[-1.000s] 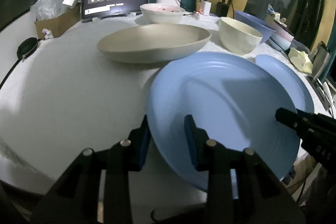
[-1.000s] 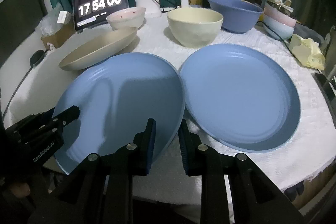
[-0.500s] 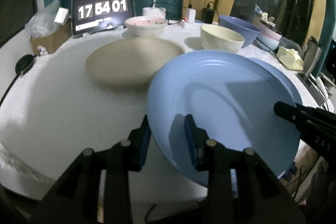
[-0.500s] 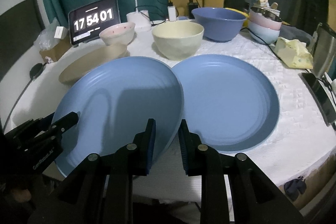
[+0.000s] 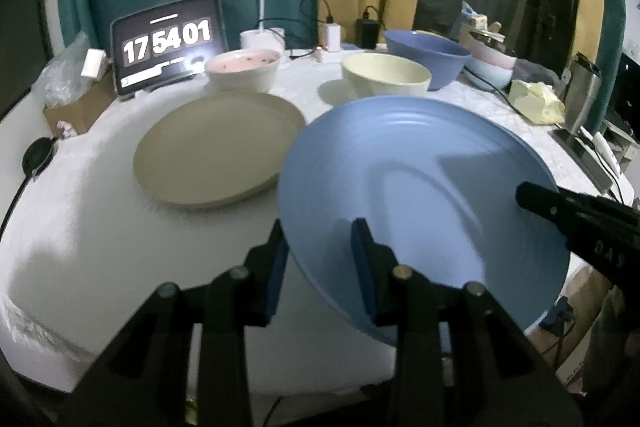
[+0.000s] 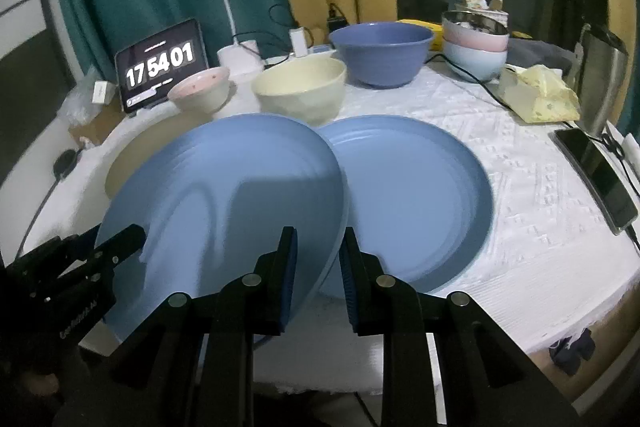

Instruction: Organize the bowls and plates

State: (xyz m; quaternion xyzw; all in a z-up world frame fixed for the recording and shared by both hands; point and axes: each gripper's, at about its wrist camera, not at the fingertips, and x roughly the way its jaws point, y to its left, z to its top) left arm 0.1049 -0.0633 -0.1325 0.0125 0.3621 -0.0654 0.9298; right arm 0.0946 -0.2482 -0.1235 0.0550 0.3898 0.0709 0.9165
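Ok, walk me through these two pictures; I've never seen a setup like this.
No robot here: a person holds a two-fingered tool in each hand, each with a camera looking along its fingers. One picture is from the left gripper, the other from the right gripper. Both have their jaws clamped on opposite edges of one blue plate, lifted and tilted. On the table's white cloth lie a second blue plate, a beige plate, several bowls and a clock tablet.
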